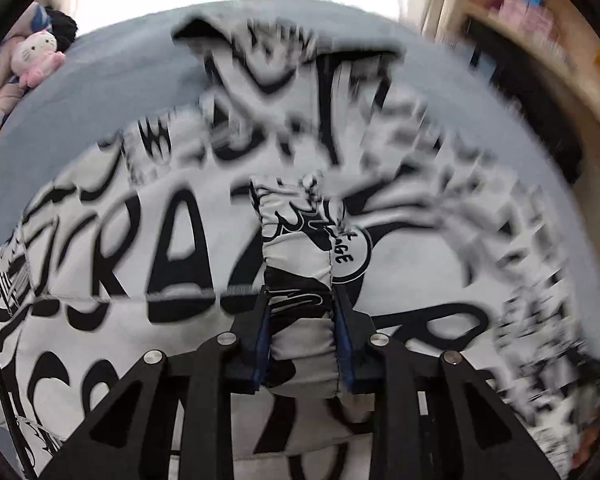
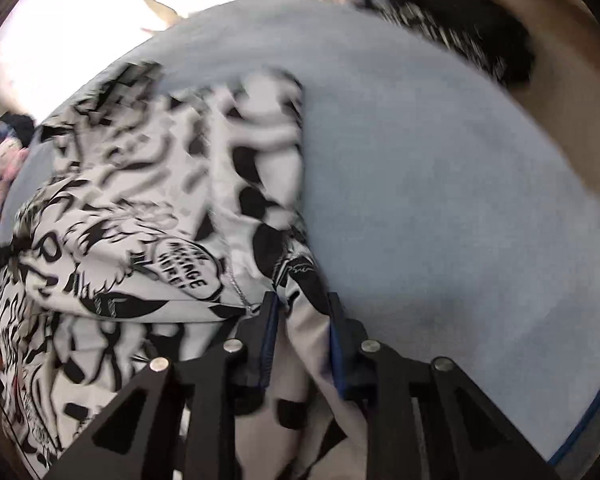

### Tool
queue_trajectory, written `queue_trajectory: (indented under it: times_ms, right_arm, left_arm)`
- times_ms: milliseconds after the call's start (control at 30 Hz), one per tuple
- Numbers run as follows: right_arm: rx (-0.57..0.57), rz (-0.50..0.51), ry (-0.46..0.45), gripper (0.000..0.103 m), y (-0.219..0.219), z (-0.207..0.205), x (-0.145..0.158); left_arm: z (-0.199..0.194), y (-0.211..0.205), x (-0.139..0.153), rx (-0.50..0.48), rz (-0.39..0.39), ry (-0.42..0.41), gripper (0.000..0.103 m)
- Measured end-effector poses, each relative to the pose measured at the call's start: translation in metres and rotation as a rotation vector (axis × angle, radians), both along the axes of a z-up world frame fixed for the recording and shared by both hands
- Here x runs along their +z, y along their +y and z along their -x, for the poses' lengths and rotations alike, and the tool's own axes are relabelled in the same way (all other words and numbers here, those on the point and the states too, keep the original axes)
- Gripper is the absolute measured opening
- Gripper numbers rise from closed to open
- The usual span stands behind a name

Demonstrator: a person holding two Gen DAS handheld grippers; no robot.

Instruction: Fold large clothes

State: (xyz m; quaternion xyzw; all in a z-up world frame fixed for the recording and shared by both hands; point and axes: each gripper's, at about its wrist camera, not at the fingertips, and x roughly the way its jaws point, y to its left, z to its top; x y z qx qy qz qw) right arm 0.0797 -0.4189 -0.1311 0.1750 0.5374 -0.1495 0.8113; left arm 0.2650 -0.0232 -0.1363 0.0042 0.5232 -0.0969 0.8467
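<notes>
The black-and-white printed garment lies spread on a grey-blue bed. The left gripper is clamped on a bunched fold of the garment at 6 o'clock in its view. The right gripper is clamped on the garment's edge, bare bed at 3 o'clock. A plush toy sits at 10 o'clock on the bed.

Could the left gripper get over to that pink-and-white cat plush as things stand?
Probably not right now. The left gripper is clamped on a bunched fold of the printed garment, and the plush sits far off at the edge of the grey bed cover. The way across looks free, but its jaws are occupied.
</notes>
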Motion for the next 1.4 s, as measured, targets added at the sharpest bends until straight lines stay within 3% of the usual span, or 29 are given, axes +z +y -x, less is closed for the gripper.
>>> queue_trajectory:
  times_ms: [100,167,233,300,333,500,567,700,733,767,800,833,900,967,1067,1167,1233,1333,1400]
  right_arm:
    - [-0.021,-0.010,0.010,0.032,0.001,0.002,0.017]
    - [-0.016,-0.052,-0.051,0.042,0.002,0.003,0.039]
    - [-0.019,-0.072,-0.113,0.064,0.003,0.000,0.057]
    - [-0.033,-0.073,-0.177,0.078,0.002,-0.013,0.076]
    - [-0.043,-0.071,-0.191,0.080,0.001,-0.024,0.081]
    - [-0.036,-0.066,-0.154,0.080,-0.015,-0.106,0.068]
    - [-0.037,-0.034,-0.094,0.080,-0.029,-0.141,0.049]
    - [-0.040,-0.075,0.011,0.080,-0.055,-0.179,0.007]
    - [-0.031,-0.081,0.033,0.078,-0.056,-0.184,-0.002]
    - [-0.009,-0.061,0.026,0.070,-0.055,-0.187,-0.004]
    - [0.013,-0.049,0.008,0.039,-0.052,-0.188,-0.001]
    - [0.022,-0.035,-0.011,0.017,-0.050,-0.189,0.005]
    - [-0.014,0.076,-0.026,0.007,-0.052,-0.189,0.008]
    - [-0.031,0.105,0.047,0.007,-0.056,-0.193,-0.009]
    - [-0.013,0.186,0.059,0.009,-0.042,-0.187,0.008]
    - [0.027,0.202,-0.014,0.010,-0.016,-0.171,0.042]
    - [0.056,0.159,-0.082,0.013,0.007,-0.157,0.062]
    - [0.145,0.088,-0.128,0.029,0.051,-0.138,0.075]
    - [0.258,0.074,-0.123,0.032,0.100,-0.127,0.076]
  left_arm:
    - [0.004,0.006,-0.007,0.013,-0.002,0.008,0.037]
    - [0.007,0.015,0.001,0.015,0.052,0.011,0.051]
    - [0.008,0.026,0.013,0.026,0.095,-0.009,0.060]
    - [0.007,0.037,0.024,0.050,0.107,-0.051,0.067]
    - [0.004,0.040,0.027,0.064,0.109,-0.062,0.070]
    - [-0.032,0.043,0.019,0.117,0.114,-0.021,0.070]
    - [-0.042,0.041,0.010,0.124,0.097,0.000,0.070]
    - [-0.061,0.030,-0.008,0.129,0.051,0.017,0.069]
    - [-0.064,0.030,-0.011,0.131,0.048,0.020,0.057]
    - [-0.066,0.028,-0.012,0.126,0.050,0.018,0.044]
    - [-0.068,0.026,-0.012,0.101,0.078,0.022,0.029]
    - [-0.068,0.023,-0.009,0.102,0.062,0.004,0.029]
    - [-0.067,0.015,-0.007,0.092,-0.003,-0.063,0.029]
    - [-0.070,0.008,-0.016,0.075,-0.045,-0.051,0.030]
    - [-0.067,0.006,-0.014,0.072,-0.068,-0.067,0.030]
    - [-0.060,0.014,0.001,0.075,-0.043,-0.011,0.032]
    - [-0.051,0.019,0.018,0.100,-0.028,-0.031,0.034]
    - [-0.022,0.023,0.051,0.116,-0.036,-0.118,0.060]
    - [-0.001,0.014,0.069,0.101,-0.012,-0.169,0.065]
